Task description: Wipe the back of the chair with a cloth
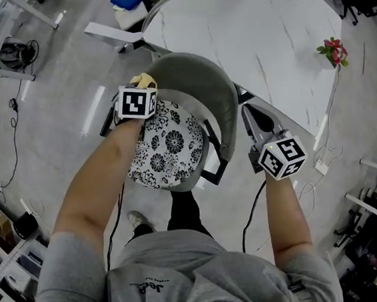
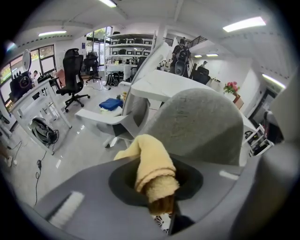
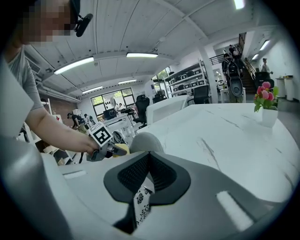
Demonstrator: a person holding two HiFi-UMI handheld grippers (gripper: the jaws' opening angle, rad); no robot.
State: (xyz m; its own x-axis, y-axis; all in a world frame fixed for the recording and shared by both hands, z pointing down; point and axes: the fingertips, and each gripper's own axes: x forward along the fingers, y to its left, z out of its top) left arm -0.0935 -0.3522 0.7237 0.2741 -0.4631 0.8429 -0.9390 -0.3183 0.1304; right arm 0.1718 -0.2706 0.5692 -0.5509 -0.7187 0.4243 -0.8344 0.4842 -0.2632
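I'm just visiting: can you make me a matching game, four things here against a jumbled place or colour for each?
1 cloth
2 chair back
3 seat cushion
4 flowers

A on the white table
B plain grey
C clamped in the left gripper
D black-and-white flower print

Pairs: 1-C, 2-B, 3-D, 4-A

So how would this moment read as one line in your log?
left gripper: shut on yellow cloth | cloth at rim of chair back | right gripper: shut, empty, off to the side
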